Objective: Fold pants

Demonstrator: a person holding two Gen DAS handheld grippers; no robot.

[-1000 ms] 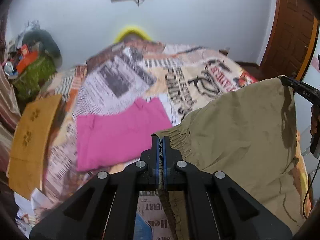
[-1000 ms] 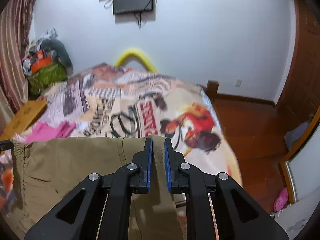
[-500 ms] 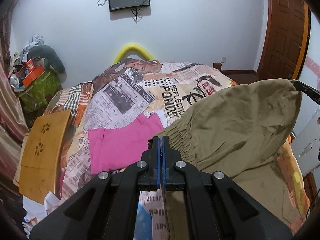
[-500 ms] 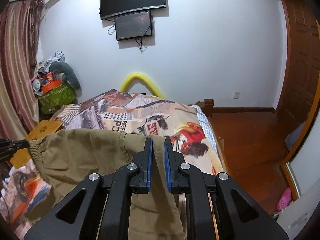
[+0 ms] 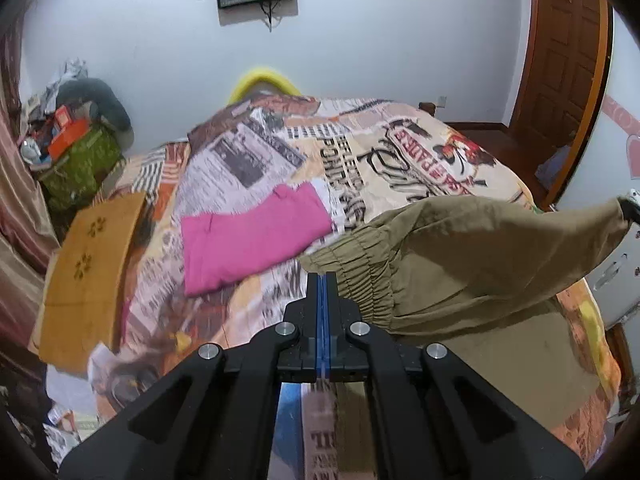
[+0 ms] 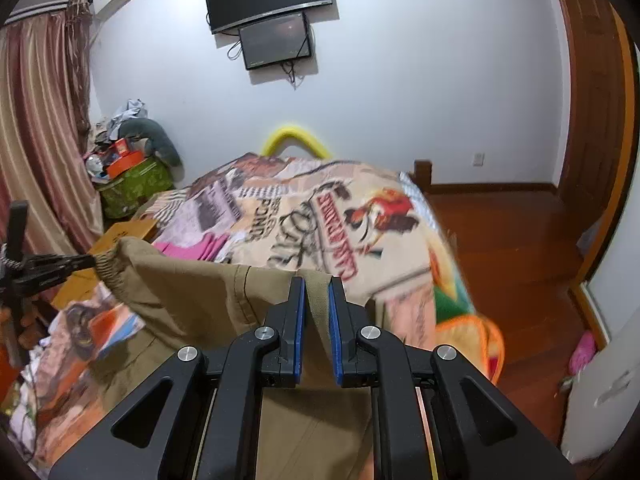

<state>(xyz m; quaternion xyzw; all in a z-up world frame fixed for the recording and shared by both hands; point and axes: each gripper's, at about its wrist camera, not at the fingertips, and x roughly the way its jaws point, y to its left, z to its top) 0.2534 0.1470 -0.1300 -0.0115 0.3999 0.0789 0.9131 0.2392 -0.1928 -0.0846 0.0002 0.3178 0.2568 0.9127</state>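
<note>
The khaki pants point(image 5: 472, 264) hang stretched between my two grippers above the near end of the bed. My left gripper point(image 5: 322, 280) is shut on the gathered elastic waistband at its left end. My right gripper point(image 6: 317, 286) is shut on the other end of the waistband, with a strip of khaki cloth point(image 6: 318, 304) between its blue pads. In the right wrist view the pants point(image 6: 192, 300) spread to the left, where the left gripper point(image 6: 86, 262) pinches the elastic corner. The legs hang below, out of sight.
The bed point(image 5: 400, 152) has a newspaper-print cover. A folded pink garment point(image 5: 252, 240) lies on it left of the pants. A wooden board point(image 5: 88, 256) leans at the bed's left side. A green bag of clutter point(image 5: 80, 160) stands by the wall. Wooden floor point(image 6: 512, 248) and a door point(image 6: 592, 92) are to the right.
Both grippers have kept their hold on the waistband. The pants have swung lower and are drawn out flatter between them, and both cameras have tilted slightly downward toward the bed.
</note>
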